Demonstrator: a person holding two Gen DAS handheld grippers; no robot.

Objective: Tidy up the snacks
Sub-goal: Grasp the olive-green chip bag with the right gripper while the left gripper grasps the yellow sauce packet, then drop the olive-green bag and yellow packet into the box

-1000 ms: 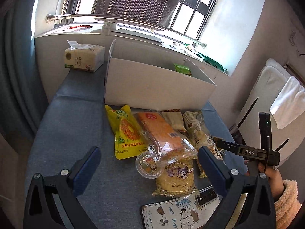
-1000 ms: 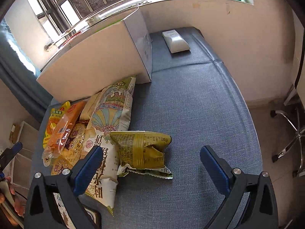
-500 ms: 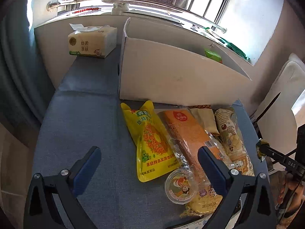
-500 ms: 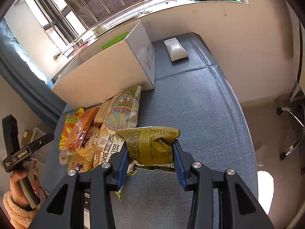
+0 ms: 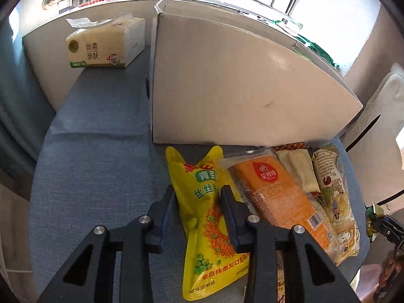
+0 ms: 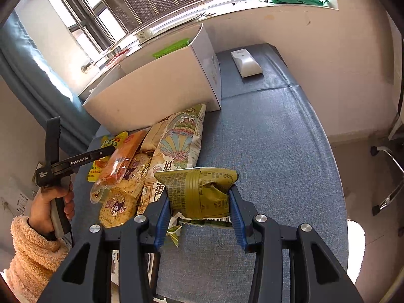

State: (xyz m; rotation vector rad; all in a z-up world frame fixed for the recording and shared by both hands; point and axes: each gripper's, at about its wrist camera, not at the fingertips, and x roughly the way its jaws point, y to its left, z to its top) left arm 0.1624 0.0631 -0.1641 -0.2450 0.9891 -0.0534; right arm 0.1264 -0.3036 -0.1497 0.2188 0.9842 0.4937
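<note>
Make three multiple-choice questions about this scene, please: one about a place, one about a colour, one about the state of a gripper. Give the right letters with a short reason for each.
1. Where is the tissue pack?
A. inside the box
B. left of the box, in the left wrist view
C. on the snacks

2. What colour is the bag in the left gripper?
A. yellow
B. blue
C. white

3. What is the right gripper doing?
A. open over bare cushion
B. shut on nothing
C. shut on the green bag

Answers:
1 B: it stands beside the white box.
2 A: the yellow bag sits between the fingers.
3 C: both fingers press the green bag.
</note>
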